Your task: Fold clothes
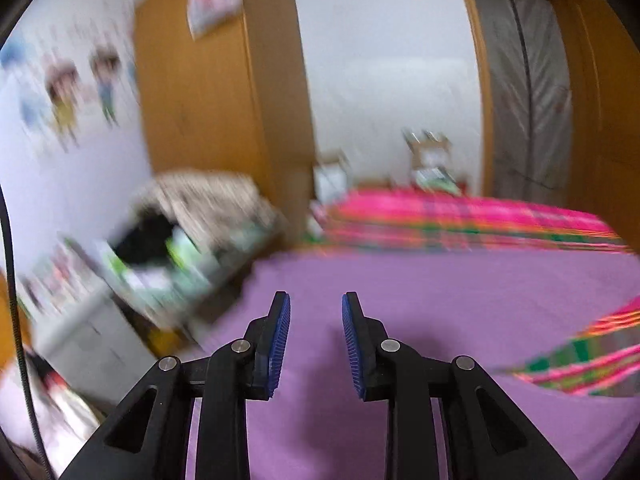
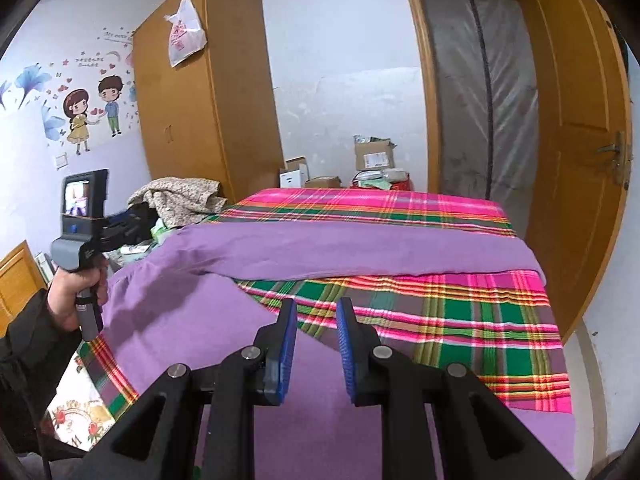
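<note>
The purple garment lies spread on the plaid bedspread, one long band of it running across the bed and a wider part draping toward the near edge, with a diagonal edge crossing the plaid between them. It looks light, thin and soft, so it will likely sag and slide when lifted. A pinch at a corner or along a hem should hold better than one in the loose middle.

The right gripper hovers over the near part of the garment, its blue pads apart and nothing between them. The left gripper is likewise spread and empty above the purple cloth.

Only the right view shows the garment's whole outline, plus a hand holding the left gripper off the bed's near left edge. The left view is motion-blurred and shows mostly flat purple.
</note>
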